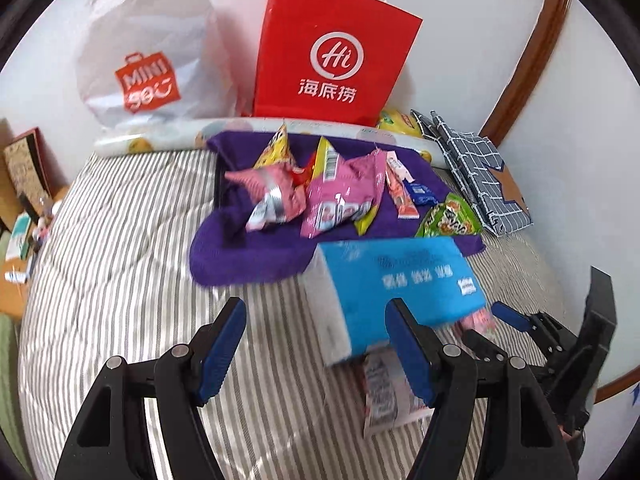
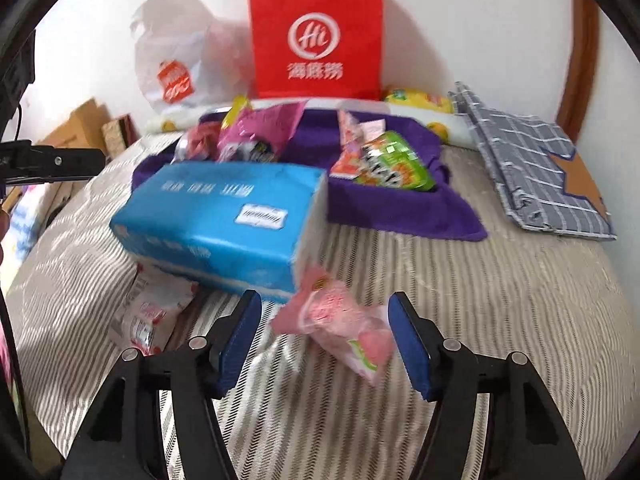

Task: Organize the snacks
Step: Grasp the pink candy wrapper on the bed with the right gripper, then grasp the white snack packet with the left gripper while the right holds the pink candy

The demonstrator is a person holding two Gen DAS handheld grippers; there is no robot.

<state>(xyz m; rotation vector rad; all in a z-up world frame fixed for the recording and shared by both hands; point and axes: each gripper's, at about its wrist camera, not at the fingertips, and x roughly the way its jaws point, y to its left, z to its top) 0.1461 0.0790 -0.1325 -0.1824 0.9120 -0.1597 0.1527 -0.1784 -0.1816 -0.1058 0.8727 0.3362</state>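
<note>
Bed (image 2: pixel 480 300): striped cover, carries everything.
Red paper bag (image 1: pixel 332 52): upright against the wall, white plastic bag (image 1: pixel 148 44) beside it.
Purple cloth (image 1: pixel 256 252): spread at the bed's far end, snack packets (image 1: pixel 340 196) heaped on it.
Blue tissue pack (image 2: pixel 224 216): lying near the cloth's front edge.
Left gripper (image 1: pixel 316 352): fingers spread, nothing between them.
Right gripper (image 2: pixel 324 340): fingers spread either side of a pink snack packet (image 2: pixel 340 320), not pressing it; view blurred.
</note>
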